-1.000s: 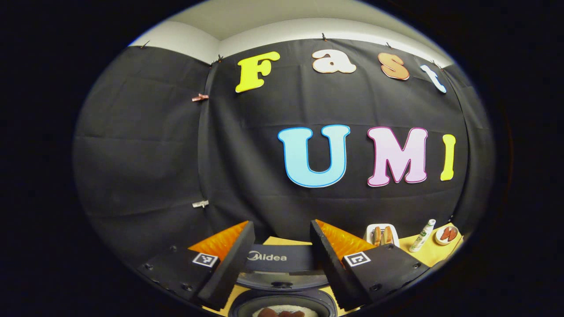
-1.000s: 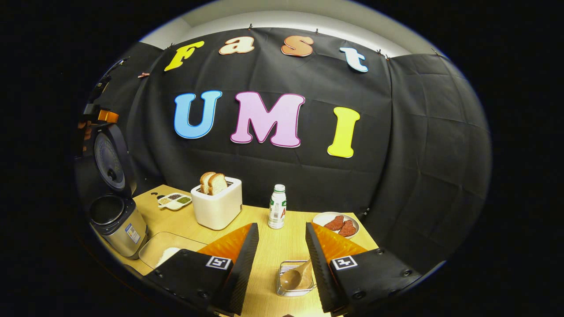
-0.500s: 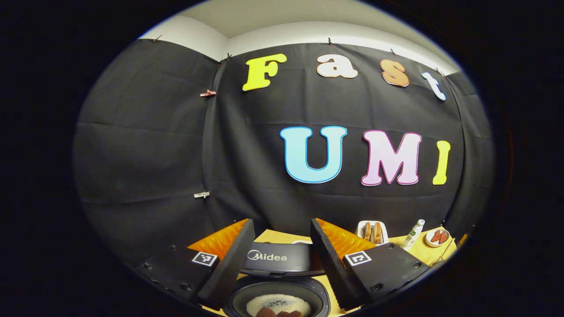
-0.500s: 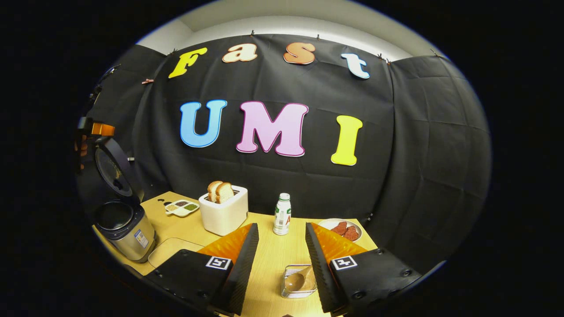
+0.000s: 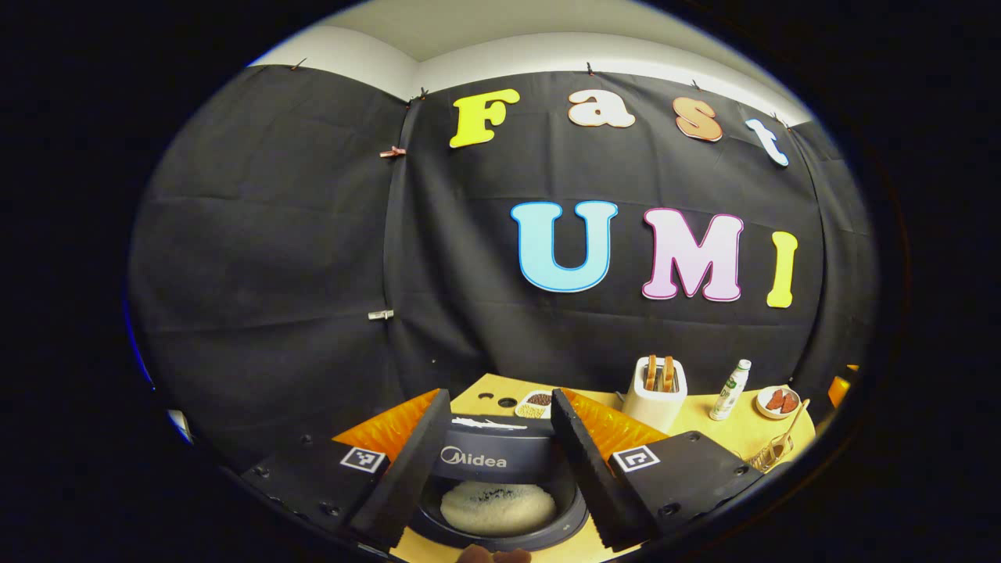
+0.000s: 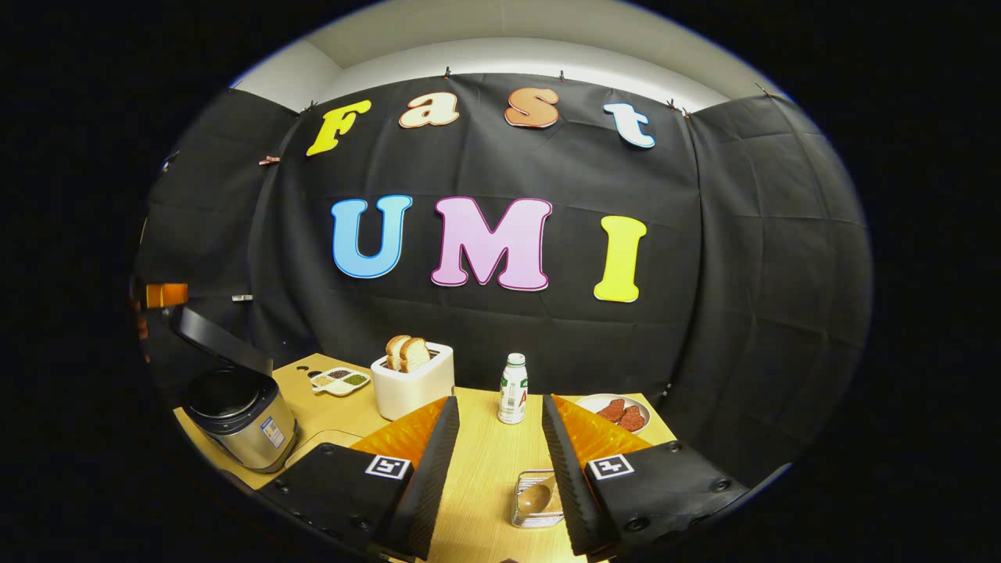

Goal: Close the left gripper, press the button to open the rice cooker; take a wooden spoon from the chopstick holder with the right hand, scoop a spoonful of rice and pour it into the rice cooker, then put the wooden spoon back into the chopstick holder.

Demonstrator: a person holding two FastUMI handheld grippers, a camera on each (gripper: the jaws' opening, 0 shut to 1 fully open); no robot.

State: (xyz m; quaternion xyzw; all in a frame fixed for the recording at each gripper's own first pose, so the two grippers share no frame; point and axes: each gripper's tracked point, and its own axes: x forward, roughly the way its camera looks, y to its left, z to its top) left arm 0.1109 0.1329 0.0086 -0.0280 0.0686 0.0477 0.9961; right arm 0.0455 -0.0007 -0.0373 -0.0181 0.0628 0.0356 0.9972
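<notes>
Left gripper (image 5: 500, 457): jaws apart, holding nothing, angled down over the rice cooker (image 5: 500, 500), whose pot sits at 6 o'clock with white rice (image 5: 497, 507) inside and the half-raised lid (image 5: 489, 453) framed between the fingers.
Right gripper (image 6: 491, 469): jaws apart and empty, level above the table (image 6: 485, 461), pointing toward the far wall.
Wooden spoon (image 6: 536, 497): bowl-up in the chopstick holder (image 6: 536, 500), at 6 o'clock, just beside the right-hand finger.
Rice cooker, right gripper view (image 6: 238, 414): at 8 o'clock, lid tilted partway.
Beyond: toaster (image 6: 413, 379), bottle (image 6: 513, 389), plate (image 6: 622, 412).
</notes>
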